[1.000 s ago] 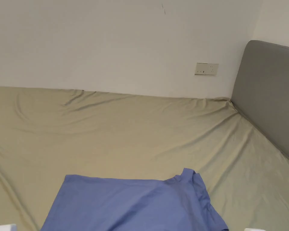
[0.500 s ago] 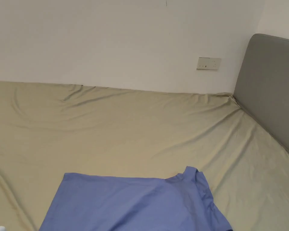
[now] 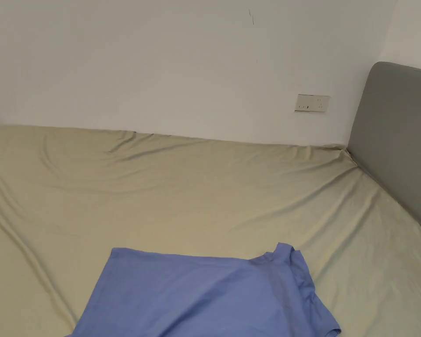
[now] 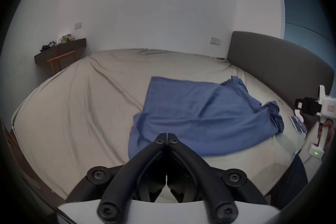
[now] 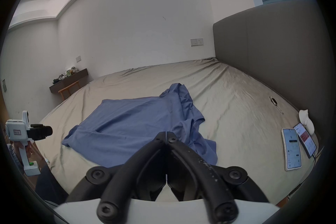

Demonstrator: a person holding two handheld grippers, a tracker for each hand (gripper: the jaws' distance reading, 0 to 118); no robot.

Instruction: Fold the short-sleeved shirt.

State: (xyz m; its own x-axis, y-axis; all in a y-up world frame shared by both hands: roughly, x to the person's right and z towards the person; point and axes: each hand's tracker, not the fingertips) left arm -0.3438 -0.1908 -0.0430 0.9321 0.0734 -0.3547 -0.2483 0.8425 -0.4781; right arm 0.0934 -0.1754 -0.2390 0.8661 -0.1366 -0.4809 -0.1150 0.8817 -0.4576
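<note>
— On the bed, what lies where, from the left side across?

— Far left, against the wall, a dark shelf (image 5: 70, 80) with a wooden chair (image 5: 69, 90) under it. Then the left gripper (image 4: 166, 134), held off the near edge of the bed (image 3: 183, 197), its jaws pressed together on nothing.

— And the shirt?

— The blue short-sleeved shirt (image 3: 205, 298) lies on the olive sheet near the front edge, well apart from the wall. Its left part is spread flat with a straight far edge; toward the right it bunches into soft folds, one corner sticking up, a sleeve crumpled at the near right.

— Does either gripper touch it?

— Neither does. The right gripper (image 5: 166, 132) hovers before the shirt's rumpled end, jaws together and empty.

— Farther right?

— Two phones (image 5: 292, 148) with lit screens lie side by side near the bed's edge, a small white object (image 5: 307, 121) just beyond them, and the grey headboard (image 3: 398, 140) stands along that side.
</note>
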